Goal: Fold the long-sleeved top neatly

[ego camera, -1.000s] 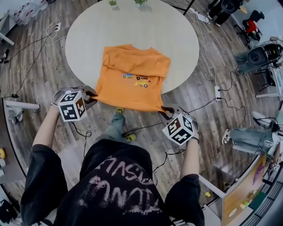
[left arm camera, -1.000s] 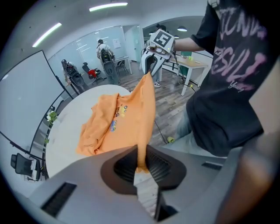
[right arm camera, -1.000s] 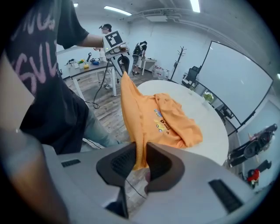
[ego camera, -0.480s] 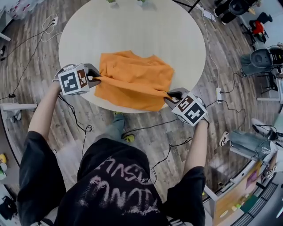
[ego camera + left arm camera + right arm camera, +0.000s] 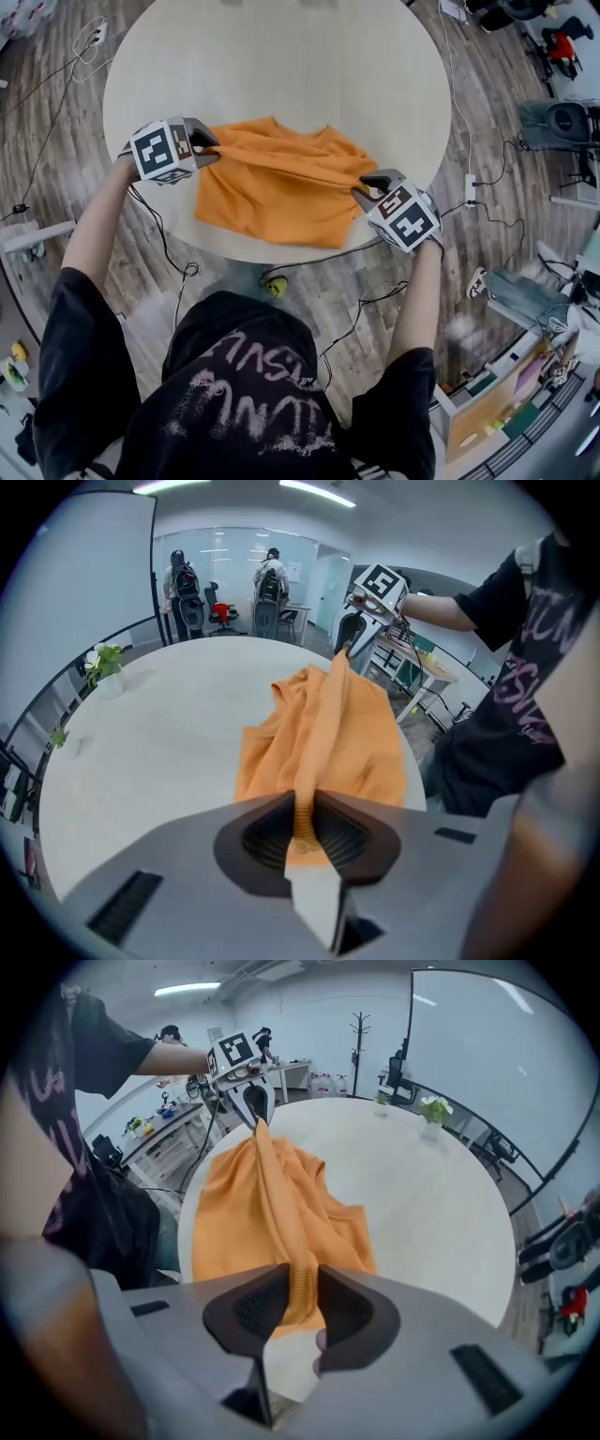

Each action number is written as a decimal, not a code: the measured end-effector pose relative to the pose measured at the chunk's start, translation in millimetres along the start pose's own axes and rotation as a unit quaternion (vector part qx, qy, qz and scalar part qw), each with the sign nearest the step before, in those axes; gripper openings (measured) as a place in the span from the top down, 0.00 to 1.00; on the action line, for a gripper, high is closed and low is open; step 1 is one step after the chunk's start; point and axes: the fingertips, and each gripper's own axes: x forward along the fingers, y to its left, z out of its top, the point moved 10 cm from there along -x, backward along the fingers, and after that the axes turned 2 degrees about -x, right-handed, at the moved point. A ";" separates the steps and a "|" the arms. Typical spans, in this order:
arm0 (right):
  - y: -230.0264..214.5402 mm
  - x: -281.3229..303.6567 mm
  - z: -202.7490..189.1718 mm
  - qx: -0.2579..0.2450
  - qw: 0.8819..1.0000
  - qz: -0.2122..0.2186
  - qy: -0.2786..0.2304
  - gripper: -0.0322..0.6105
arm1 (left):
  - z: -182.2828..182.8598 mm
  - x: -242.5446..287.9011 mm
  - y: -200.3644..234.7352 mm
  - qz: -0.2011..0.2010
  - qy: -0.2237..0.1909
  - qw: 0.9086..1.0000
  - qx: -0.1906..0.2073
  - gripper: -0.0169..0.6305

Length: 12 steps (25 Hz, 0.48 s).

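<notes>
Fold part done: my left hand-held gripper and right hand-held gripper pinch the top, jaws just easing open, one edge taut above the rest rumpled on the bench; neat folds not yet made.

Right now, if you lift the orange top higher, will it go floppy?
Probably floppy: the orange top droops in folds from its pinched edge. Likely light too: two small pinches hold its edge up off the table.
</notes>
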 end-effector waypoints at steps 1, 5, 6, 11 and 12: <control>-4.1 3.1 0.6 0.007 1.000 -0.008 -0.003 0.79 | 0.1 3.9 5.7 -0.002 -0.002 1.000 0.000 0.87; -24.2 12.7 1.4 0.030 0.999 -0.036 -0.012 0.80 | 2.0 13.0 29.5 0.001 -0.014 1.000 -0.003 0.86; -28.5 14.9 1.4 0.036 0.998 -0.044 -0.015 0.80 | 2.2 14.0 35.5 0.007 -0.019 1.000 -0.005 0.86; -38.7 24.6 -3.9 0.066 0.991 -0.107 -0.032 0.76 | -2.0 20.7 52.5 0.023 -0.041 0.999 -0.018 0.86; -41.1 25.1 -4.7 0.072 0.989 -0.127 -0.038 0.75 | -2.3 21.0 55.4 0.029 -0.043 0.998 -0.017 0.86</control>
